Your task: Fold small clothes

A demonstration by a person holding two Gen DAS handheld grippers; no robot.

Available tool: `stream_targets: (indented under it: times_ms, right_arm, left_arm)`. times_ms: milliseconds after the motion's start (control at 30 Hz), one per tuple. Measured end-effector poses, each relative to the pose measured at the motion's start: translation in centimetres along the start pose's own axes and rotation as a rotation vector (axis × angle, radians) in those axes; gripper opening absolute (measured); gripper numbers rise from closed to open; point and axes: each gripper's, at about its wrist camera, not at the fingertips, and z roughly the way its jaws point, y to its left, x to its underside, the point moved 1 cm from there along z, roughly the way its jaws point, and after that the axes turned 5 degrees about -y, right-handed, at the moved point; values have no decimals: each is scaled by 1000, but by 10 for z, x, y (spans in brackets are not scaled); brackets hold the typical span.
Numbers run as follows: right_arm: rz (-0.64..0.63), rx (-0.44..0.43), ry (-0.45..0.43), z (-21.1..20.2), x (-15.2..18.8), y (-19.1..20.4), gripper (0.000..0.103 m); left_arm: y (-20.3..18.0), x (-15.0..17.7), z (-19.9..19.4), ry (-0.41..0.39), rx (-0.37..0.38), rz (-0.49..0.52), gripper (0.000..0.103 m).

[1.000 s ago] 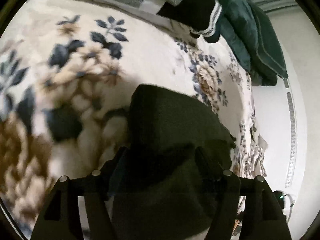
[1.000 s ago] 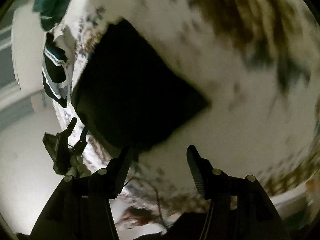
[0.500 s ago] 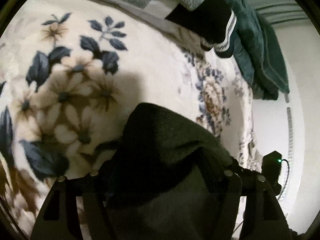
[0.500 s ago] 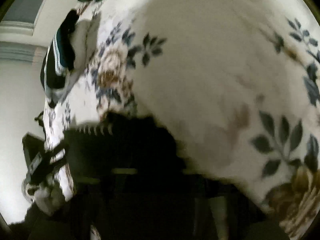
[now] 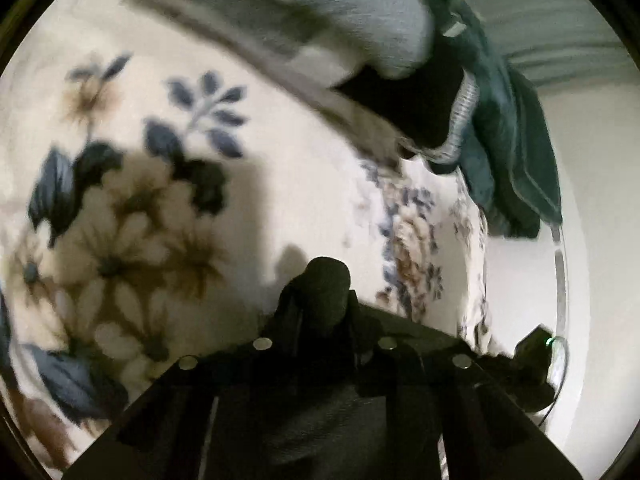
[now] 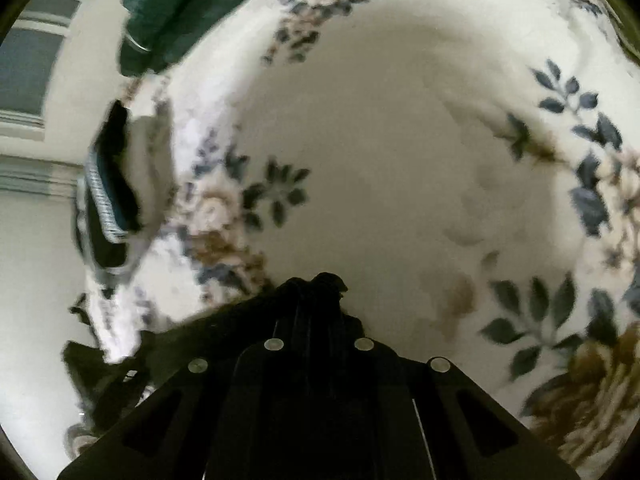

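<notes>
A small black garment (image 5: 324, 284) bunches between the fingers of my left gripper (image 5: 322, 312), which is shut on it above the floral blanket (image 5: 280, 184). In the right wrist view my right gripper (image 6: 318, 300) is also shut on an edge of the black garment (image 6: 328, 282), which pokes out past the fingertips. The rest of the cloth hangs under the grippers and is hidden by them.
Folded grey, black and dark green clothes (image 5: 400, 60) are piled at the far end of the blanket; they also show in the right wrist view (image 6: 108, 200). The bed's edge and a white wall (image 5: 592, 240) lie to the right. A small black device (image 5: 532, 356) sits there.
Both grippers went from open to shut on the black garment. The cloth, flat on the blanket a second ago, is now gathered between the fingers and lifted.
</notes>
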Motion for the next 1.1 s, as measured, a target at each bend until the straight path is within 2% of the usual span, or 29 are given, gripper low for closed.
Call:
stream_targets:
  times_ms: [33,67,100,133,167,200,233,267,300,433,500,567,600,633,667,700,800,833,967,1100]
  right_arm:
    - [-3,0,33,10,0,-1,6]
    - [12,-34,103,24,1,-5,6]
    - [34,-40,131,27,2,-9,8]
    - [55,-44,144,24,5,-14,17]
    - [74,-45,160,15,9,-21,24]
    - [84,-54,171,7,14,-25,41]
    - [99,-71,177,-2,21,-30,50]
    - [120,-93,187,-13,31,-37,52]
    - [135,-101,214,-23,46,-45,52]
    - [205,-77,304,-34,100,-70,52]
    - [245,-101,346,-27,124,-78,52]
    - [232,-80,328,-22,138,-79,52]
    - [225,-81,293,-22,145,-78,33]
    - [228,-86,267,-25,148,-77,10]
    - [239,-84,239,-31,152,-76,10]
    - [245,-67,203,-41,155,-74,10]
    - [248,-44,139,-74,161,-72,9]
    - [255,-26,132,-82,165,-74,8]
    - [266,37,203,-72,180,-96,8]
    - [279,33,274,-53,181,-113,10]
  left_arm:
    - [11,-1,5,8,13,-60,15]
    - [17,-3,8,22,27,-98,16]
    - [18,-3,8,30,31,-117,21]
    - [17,-4,5,34,35,-120,23]
    - [12,-4,-2,37,26,-99,34]
    - [6,-2,-10,45,7,-62,50]
    - [2,0,-18,52,-15,-32,57]
    - [-1,5,-29,51,-45,1,64]
    - [-1,13,-43,40,-87,42,64]
    - [14,52,-82,33,-307,178,64]
    - [32,76,-91,66,-389,214,64]
    - [52,98,-89,117,-465,221,64]
    - [60,107,-87,131,-473,226,63]
    - [63,111,-86,127,-477,239,64]
    - [62,113,-85,115,-479,254,68]
    - [61,113,-82,119,-470,252,80]
    - [59,109,-65,154,-471,234,100]
    - [58,108,-60,171,-464,230,103]
    - [55,105,-52,200,-499,224,103]
    - [46,100,-44,229,-510,216,103]
